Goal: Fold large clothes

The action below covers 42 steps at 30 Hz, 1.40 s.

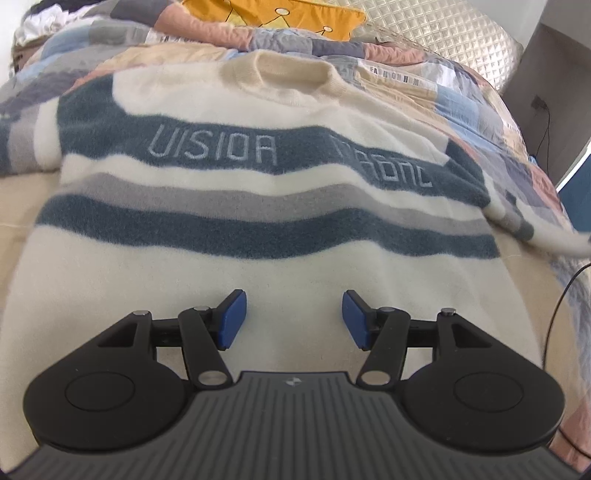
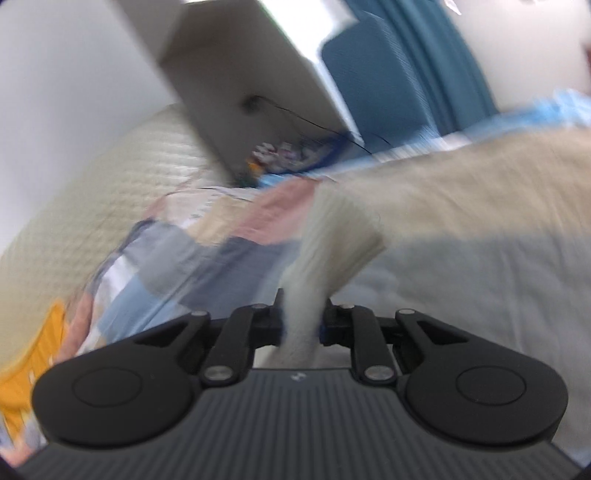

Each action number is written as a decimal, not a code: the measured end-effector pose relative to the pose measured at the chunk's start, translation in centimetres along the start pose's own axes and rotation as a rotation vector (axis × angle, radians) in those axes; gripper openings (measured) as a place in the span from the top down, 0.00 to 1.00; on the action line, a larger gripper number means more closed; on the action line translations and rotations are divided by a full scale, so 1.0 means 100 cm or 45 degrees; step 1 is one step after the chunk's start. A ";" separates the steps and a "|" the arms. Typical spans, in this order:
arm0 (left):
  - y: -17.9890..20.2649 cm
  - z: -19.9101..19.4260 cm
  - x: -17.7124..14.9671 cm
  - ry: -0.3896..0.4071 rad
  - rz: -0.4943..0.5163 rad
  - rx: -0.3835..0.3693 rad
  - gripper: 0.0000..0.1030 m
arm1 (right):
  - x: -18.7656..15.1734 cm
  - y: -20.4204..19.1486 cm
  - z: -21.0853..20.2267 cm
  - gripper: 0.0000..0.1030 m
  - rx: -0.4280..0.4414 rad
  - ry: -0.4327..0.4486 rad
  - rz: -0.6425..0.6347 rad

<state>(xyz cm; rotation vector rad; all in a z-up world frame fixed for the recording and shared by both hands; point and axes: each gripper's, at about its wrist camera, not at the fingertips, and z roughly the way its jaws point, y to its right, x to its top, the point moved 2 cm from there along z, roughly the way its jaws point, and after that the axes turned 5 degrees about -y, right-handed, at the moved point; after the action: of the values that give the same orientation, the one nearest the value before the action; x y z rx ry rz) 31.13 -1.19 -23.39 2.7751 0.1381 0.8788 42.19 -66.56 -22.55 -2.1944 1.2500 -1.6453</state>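
Cream knit with teal and grey stripes, the sweater (image 1: 258, 206) lies flat, front up, on a patchwork quilt (image 1: 461, 110) over the bed, collar toward a quilted beige pillow (image 1: 443, 33). The left gripper (image 1: 293, 317) hovers over its plain lower part, blue pads apart with nothing between them. The right gripper (image 2: 301, 325) has its jaws pinched on the ribbed cuff (image 2: 340, 236) of a cream sleeve, lifted off the quilt in a blurred view, a blue chair (image 2: 388, 81) behind.
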 end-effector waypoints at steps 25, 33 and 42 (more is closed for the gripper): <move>-0.070 -0.034 0.021 0.083 -0.330 -0.144 0.39 | -0.024 -0.319 -0.246 0.83 1.025 0.014 -0.780; -0.099 -0.055 0.028 0.161 -0.501 -0.257 0.39 | -0.128 -0.350 -0.300 0.83 1.245 -0.164 -0.922; -0.148 -0.073 0.037 0.236 -0.692 -0.330 0.39 | -0.269 -0.326 -0.303 0.83 1.201 -0.464 -1.084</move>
<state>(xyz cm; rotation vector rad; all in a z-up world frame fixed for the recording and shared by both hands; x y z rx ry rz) 29.62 15.12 -19.14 2.2386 0.7148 0.9184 32.25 -16.46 -12.61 -2.2126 -0.5798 -1.4175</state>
